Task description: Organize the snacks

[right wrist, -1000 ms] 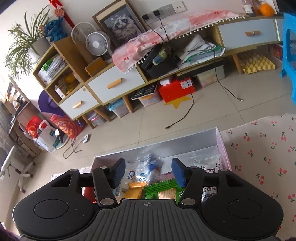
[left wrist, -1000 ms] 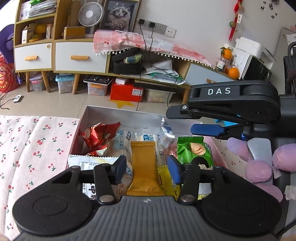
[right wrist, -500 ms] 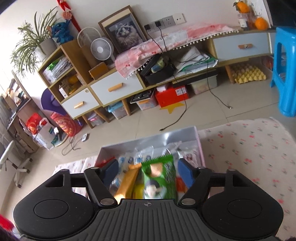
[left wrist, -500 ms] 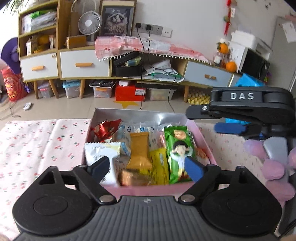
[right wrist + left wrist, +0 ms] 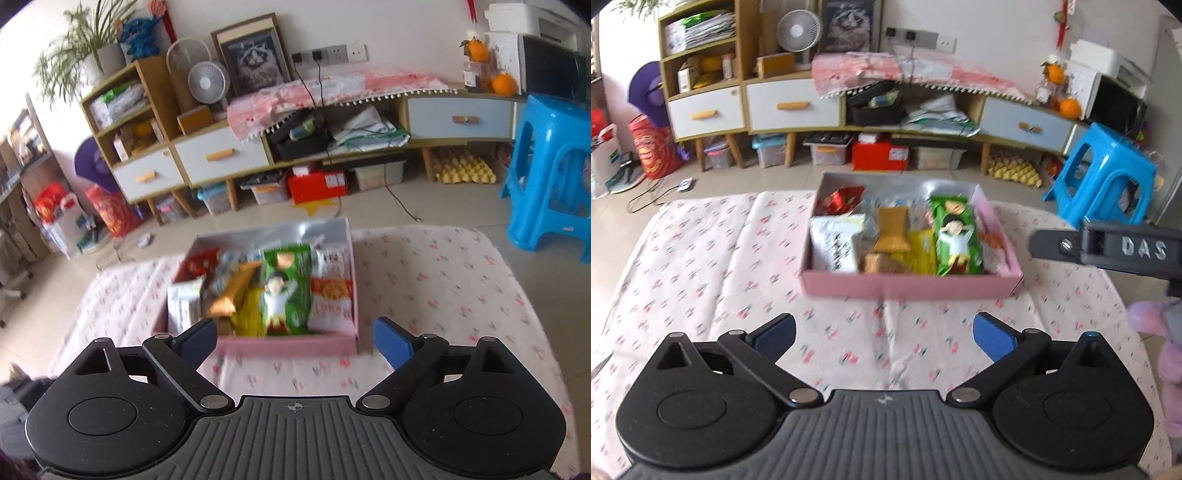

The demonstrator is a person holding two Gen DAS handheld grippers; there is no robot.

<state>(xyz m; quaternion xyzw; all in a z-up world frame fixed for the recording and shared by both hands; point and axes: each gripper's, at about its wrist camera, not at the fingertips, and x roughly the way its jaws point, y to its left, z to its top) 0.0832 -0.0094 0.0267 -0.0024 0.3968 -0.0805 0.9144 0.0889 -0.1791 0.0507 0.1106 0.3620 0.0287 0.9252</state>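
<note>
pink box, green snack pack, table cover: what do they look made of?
Pink box: probably cardboard, matte pink outside, with a shiny silver lining on its inner walls.
Green snack pack: likely plastic film, glossy, printed with a cartoon figure and crimped at the ends.
Table cover: woven fabric, matte, white with a small cherry print; creases and folds show.

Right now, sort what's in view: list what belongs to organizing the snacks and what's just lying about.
Job:
- pink box
- green snack pack
- orange packet
- white pouch
- red wrapper

Lying about:
- blue stool
- fan
- oranges
- cat picture
</note>
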